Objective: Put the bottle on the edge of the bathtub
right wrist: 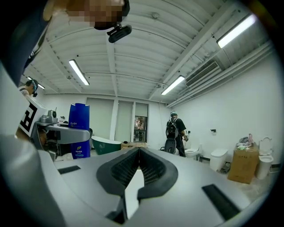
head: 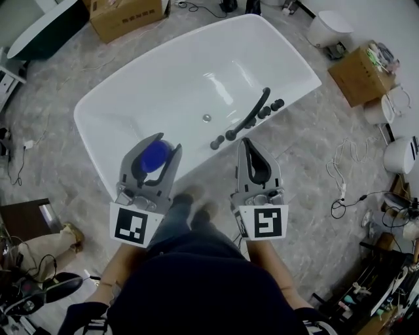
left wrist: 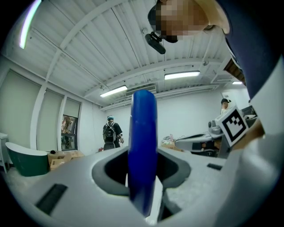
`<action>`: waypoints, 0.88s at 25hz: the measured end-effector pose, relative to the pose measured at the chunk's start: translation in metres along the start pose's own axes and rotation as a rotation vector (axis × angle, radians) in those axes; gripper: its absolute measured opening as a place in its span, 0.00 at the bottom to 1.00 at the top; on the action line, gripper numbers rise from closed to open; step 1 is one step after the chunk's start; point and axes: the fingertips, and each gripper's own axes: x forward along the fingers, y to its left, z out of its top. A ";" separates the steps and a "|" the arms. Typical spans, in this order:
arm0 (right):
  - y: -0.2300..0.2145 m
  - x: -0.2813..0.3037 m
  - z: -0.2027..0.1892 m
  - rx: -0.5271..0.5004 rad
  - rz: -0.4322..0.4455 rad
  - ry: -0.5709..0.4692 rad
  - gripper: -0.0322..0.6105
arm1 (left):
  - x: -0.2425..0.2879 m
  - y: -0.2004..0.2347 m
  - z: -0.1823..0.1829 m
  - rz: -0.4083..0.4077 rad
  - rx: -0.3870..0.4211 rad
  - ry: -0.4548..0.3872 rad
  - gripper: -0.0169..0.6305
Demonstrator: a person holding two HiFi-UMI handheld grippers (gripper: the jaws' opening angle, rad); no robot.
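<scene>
A white bathtub [head: 131,98] with a black faucet [head: 252,114] on its near rim stands ahead of me on the floor. My left gripper [head: 167,144] is held level in front of the tub's near corner and is shut on a blue bottle [head: 154,156]. In the left gripper view the bottle [left wrist: 143,128] stands upright between the jaws. My right gripper [head: 245,141] is beside it, shut with nothing in it, its pads together [right wrist: 139,149]. The right gripper view also shows the blue bottle [right wrist: 79,128] at its left.
Cardboard boxes [head: 127,16] [head: 360,72] sit behind and to the right of the tub. Toilets [head: 329,26] [head: 400,154] and loose cables [head: 340,176] lie at the right. A dark green tub [head: 46,29] is at the far left. A person with a backpack [right wrist: 174,131] stands far off.
</scene>
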 end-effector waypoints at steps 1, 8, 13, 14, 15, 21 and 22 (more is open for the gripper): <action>0.002 0.002 -0.001 -0.005 0.005 0.002 0.08 | 0.000 0.000 -0.002 -0.005 0.000 0.001 0.25; 0.009 0.010 -0.026 -0.006 0.016 0.035 0.08 | 0.010 -0.008 -0.026 -0.064 0.022 -0.019 0.25; 0.008 0.014 -0.053 -0.004 0.013 0.058 0.08 | 0.020 -0.018 -0.054 -0.119 0.022 -0.026 0.25; 0.008 0.015 -0.058 -0.004 0.013 0.061 0.08 | 0.023 -0.020 -0.060 -0.130 0.025 -0.024 0.25; 0.008 0.016 -0.063 -0.003 0.011 0.063 0.08 | 0.025 -0.022 -0.066 -0.140 0.028 -0.022 0.25; -0.001 0.021 -0.104 0.029 -0.009 0.094 0.08 | 0.044 -0.032 -0.109 -0.172 0.016 0.016 0.25; -0.003 0.020 -0.110 0.031 -0.012 0.096 0.08 | 0.046 -0.035 -0.116 -0.176 0.010 0.024 0.25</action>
